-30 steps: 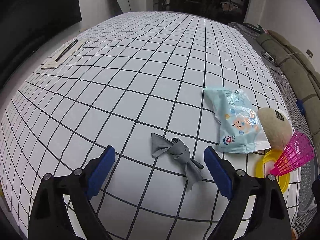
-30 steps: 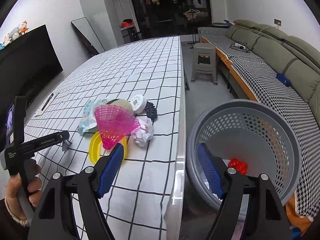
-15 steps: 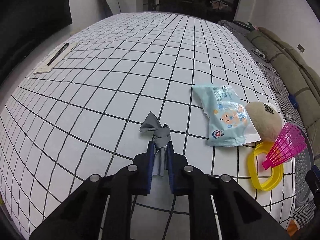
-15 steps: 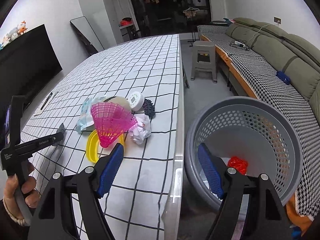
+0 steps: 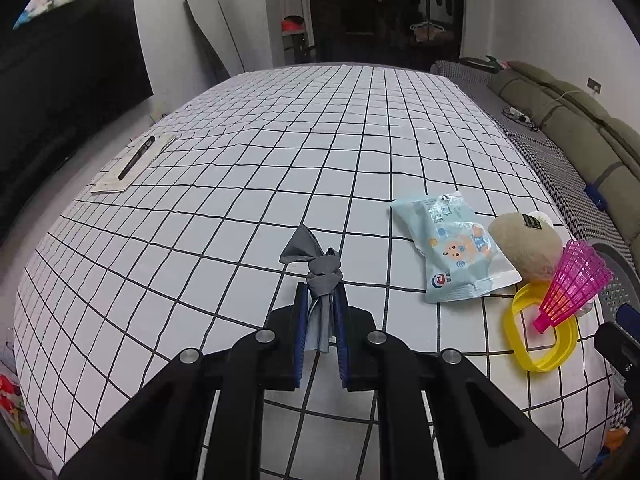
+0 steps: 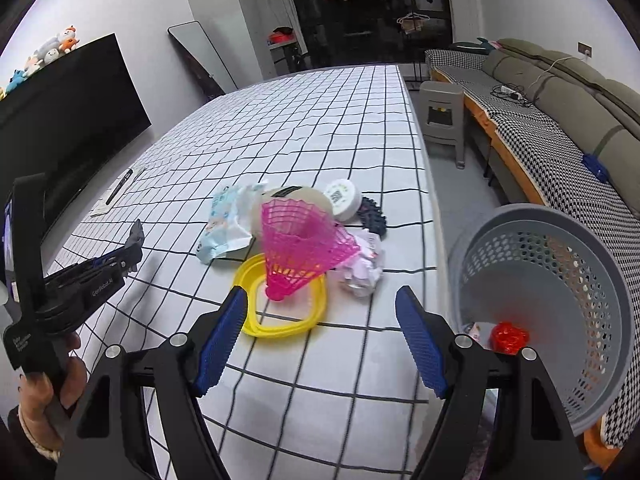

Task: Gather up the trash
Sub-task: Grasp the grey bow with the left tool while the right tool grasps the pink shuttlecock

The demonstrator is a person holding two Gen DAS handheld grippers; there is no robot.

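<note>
A: What is the left tool (image 5: 321,312) doing?

B: Its two blue pads are pressed in on the tail of a knotted grey scrap (image 5: 318,276), low in the centre of the left wrist view. The knot sits just past the fingertips and one loose end fans up and to the left. In the right wrist view the scrap looks lifted off the checked desk (image 5: 248,184), though I cannot tell for sure.

A: And the right tool (image 6: 320,320)?

B: Spread wide, nothing between its pads. It hangs over the desk edge at the bottom of its frame.

A: What lies just beyond it?

B: A pink shuttlecock (image 6: 300,252) resting on a yellow ring (image 6: 280,324), with a crumpled white paper ball (image 6: 362,270) touching it on the right. Behind those are a pale blue snack packet (image 6: 224,228), a beige plush (image 6: 298,196), a white round tin (image 6: 341,200) and a dark toothed piece (image 6: 372,216).

A: The bin?

B: A grey perforated basket (image 6: 560,280) fills the right of the frame, beside the desk, with a red crumpled wad (image 6: 509,337) in its bottom.

A: Anything further off?

B: A black pen (image 5: 136,158) on a paper slip, upper left of the left wrist view.
</note>
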